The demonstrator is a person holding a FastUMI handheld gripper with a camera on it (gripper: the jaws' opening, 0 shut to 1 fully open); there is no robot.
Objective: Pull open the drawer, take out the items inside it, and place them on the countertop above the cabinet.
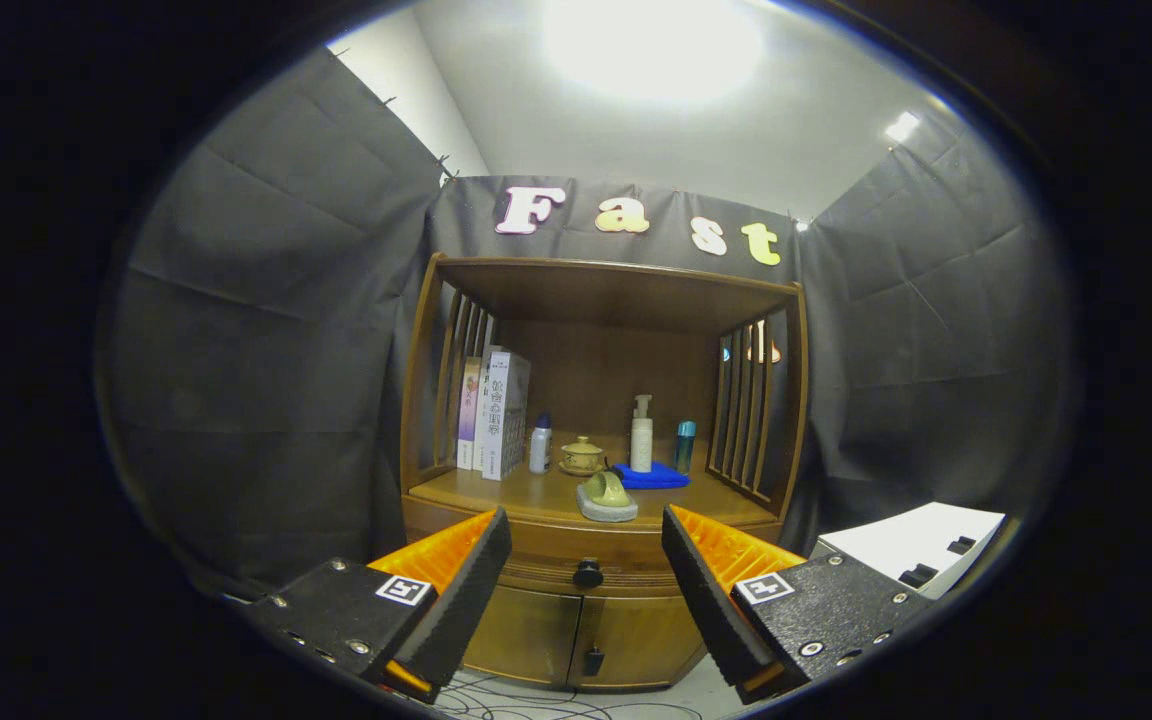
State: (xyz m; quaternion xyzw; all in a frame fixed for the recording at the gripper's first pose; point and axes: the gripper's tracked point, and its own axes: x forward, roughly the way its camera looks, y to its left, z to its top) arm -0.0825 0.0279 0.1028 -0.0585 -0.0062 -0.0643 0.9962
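**Fingers spread before the closed drawer**

The gripper (586, 590) hangs in front of a wooden cabinet (596, 640), its two fingers (456, 600) spread wide apart and holding nothing. Between them, and well beyond their tips, sits the drawer (546, 568) with its round black knob (588, 573); the drawer front lies flush with the cabinet, so it is shut and its contents cannot be seen. Below it are two closed doors with a small dark handle (592, 660) at their seam.

Above the drawer runs the countertop (496, 492), roofed by a slatted wooden hutch. From left to right it carries: a few upright books (496, 415) leaning against the left slats; a small white bottle with a dark cap (540, 444) just beside them; a small lidded tea cup on a saucer (582, 455); nearer the front edge, a green ceramic piece on a grey base (606, 496); a white pump bottle (642, 432) standing at the back of a folded blue cloth (652, 476); and a teal cylinder (684, 446) near the right slats.

Off to the right, beyond the right finger, lies a white box with dark slots (921, 550). Thin cables (536, 700) trail over the floor under the cabinet.
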